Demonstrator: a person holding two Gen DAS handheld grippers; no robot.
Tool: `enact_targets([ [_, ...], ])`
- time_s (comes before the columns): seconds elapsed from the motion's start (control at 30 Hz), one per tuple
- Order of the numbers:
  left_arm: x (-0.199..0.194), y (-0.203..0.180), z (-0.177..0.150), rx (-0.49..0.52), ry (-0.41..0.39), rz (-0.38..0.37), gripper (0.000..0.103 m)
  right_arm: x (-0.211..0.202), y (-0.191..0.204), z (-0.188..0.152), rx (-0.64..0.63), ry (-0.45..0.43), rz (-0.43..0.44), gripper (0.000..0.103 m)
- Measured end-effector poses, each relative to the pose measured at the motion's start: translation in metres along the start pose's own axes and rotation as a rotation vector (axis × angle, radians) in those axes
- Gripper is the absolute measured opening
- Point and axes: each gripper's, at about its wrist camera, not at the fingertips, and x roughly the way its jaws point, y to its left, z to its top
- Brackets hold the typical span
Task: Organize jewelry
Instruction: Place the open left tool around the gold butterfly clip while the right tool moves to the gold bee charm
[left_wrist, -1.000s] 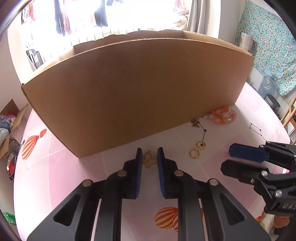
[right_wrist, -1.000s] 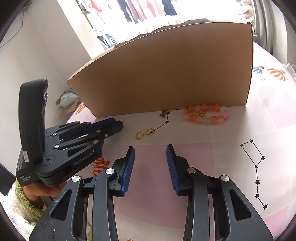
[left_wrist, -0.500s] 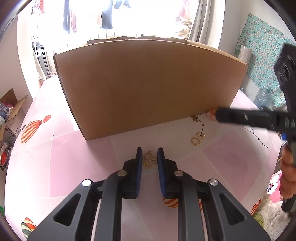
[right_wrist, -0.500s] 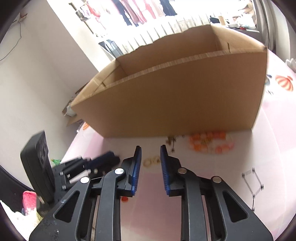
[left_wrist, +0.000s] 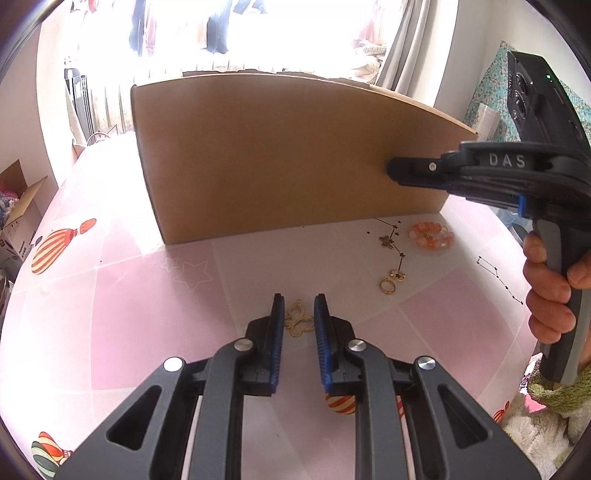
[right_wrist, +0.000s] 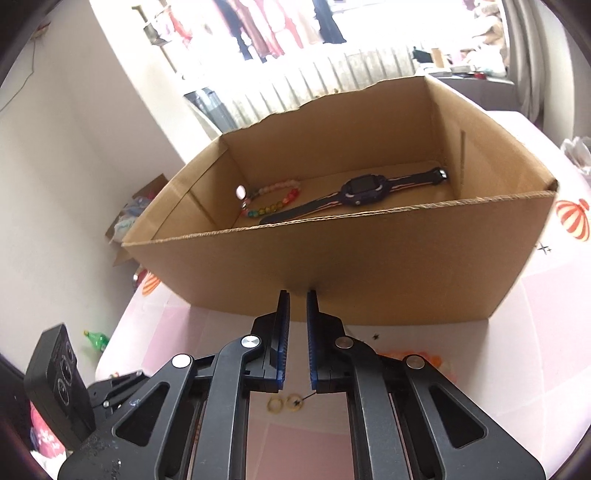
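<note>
Right tongs (right_wrist: 297, 325) are lifting off the worktop (left_wrist: 147, 317) and rising toward the cardboard box (right_wrist: 332, 266); 1.0 s ago they were low and wide over the pink surface, now the gap is narrow. Nothing is showing between the blue pads, so they are looking empty, though a thin chain could be hiding. In the left view they are crossing the box face at 2 o'clock.

Left tongs (left_wrist: 298, 314) are staying low, narrow gap, straddling the gold chain piece (left_wrist: 297, 318) without clamping it; barely moved in 1.0 s.

Box interior is now showing: watch (right_wrist: 360, 190) and colourful bead bracelet (right_wrist: 271, 201) already lying inside. Still out on the worktop: 2 gold rings (left_wrist: 392, 281) at 1 o'clock from the left tongs, star necklace (left_wrist: 391, 242) beyond them, orange bead bracelet (left_wrist: 430, 235) by the box's near corner.

Judgement: sorting is partly done, at least 4 pieces remaining. Right side is likely scouting or repositioning above the box, left is lining up the next pick.
</note>
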Motion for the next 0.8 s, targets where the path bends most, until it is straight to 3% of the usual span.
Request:
enact_targets([
  [0.13,-0.001,-0.003,-0.001,0.014,0.0,0.016,0.016,-0.013,-0.006,-0.013,0.024,-0.012,0.005,0.02],
  [0.27,-0.001,-0.007,-0.002,0.012,-0.001,0.022,0.016,-0.014,-0.003,-0.03,0.003,0.06,0.05,0.028],
  [0.5,0.004,-0.016,0.003,0.014,0.003,0.021,0.016,0.005,-0.027,-0.04,0.105,0.143,0.027,0.028],
  [0.63,0.003,-0.015,0.004,0.012,0.003,0.021,0.016,0.002,-0.043,-0.029,0.152,0.104,-0.04,0.029],
  [0.8,0.003,-0.013,0.004,0.012,0.002,0.022,0.016,-0.001,-0.027,-0.03,0.091,0.1,-0.008,0.034],
])
